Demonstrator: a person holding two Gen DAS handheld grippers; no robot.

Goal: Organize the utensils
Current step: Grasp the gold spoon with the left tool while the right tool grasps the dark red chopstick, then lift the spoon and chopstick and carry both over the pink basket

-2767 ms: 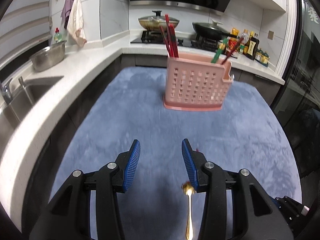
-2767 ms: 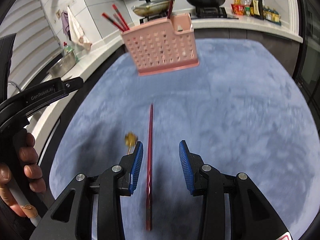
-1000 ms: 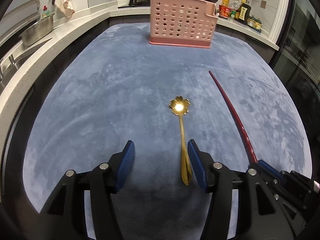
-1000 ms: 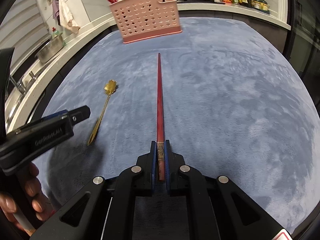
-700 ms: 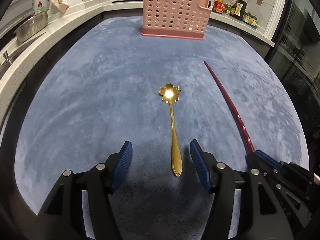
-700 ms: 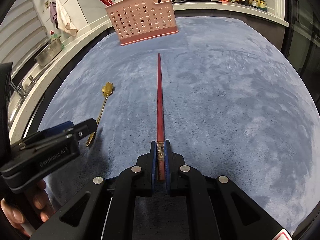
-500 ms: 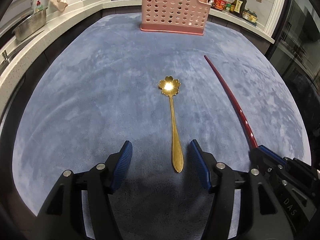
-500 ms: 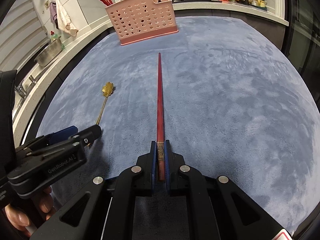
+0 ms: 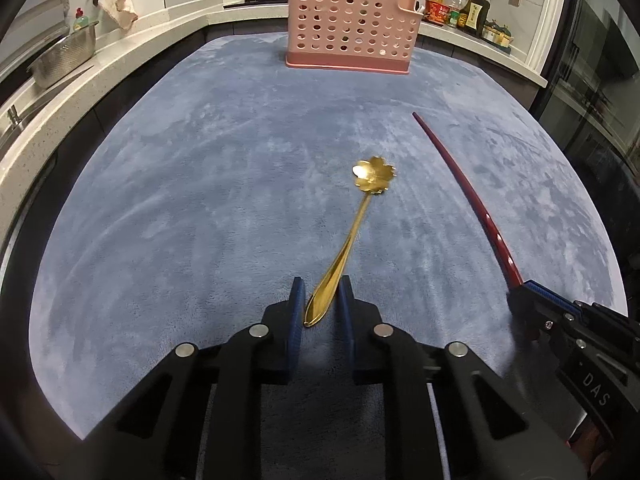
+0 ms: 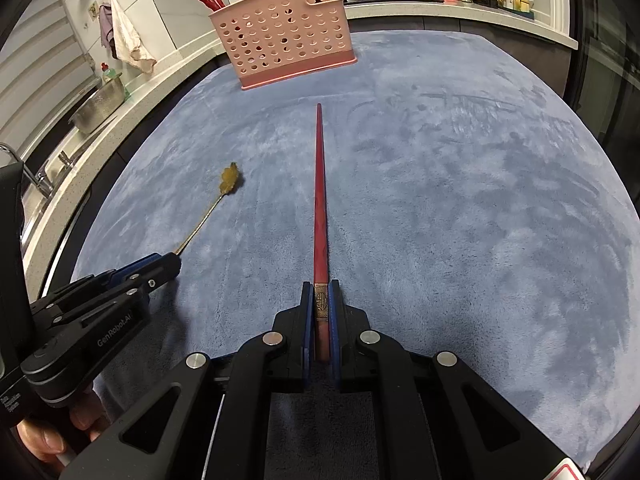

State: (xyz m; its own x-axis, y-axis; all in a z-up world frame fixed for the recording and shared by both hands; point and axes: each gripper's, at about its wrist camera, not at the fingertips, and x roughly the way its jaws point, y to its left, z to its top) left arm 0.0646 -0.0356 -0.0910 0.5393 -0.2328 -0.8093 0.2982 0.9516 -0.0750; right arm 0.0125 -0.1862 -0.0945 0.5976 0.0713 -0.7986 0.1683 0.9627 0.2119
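A gold spoon (image 9: 352,236) with a flower-shaped bowl lies on the blue mat (image 9: 200,168). My left gripper (image 9: 321,300) has closed around its handle end, the jaws narrow with the handle between them. It also shows in the right wrist view (image 10: 208,212). My right gripper (image 10: 320,300) is shut on a red chopstick (image 10: 320,200) by its gold-banded end; the stick points toward the pink perforated utensil holder (image 10: 284,36), which stands at the mat's far edge (image 9: 348,24) with red chopsticks in it.
White counters run along the left and back. A steel colander (image 9: 64,60) and sink are at left, a stove with pans behind the holder, and sauce bottles (image 9: 468,8) at back right. A dark glass door stands at right.
My left gripper's jaws have closed from wide open to narrow around the spoon's handle, and the spoon now lies angled to the right. My right gripper still holds the red chopstick, unmoved.
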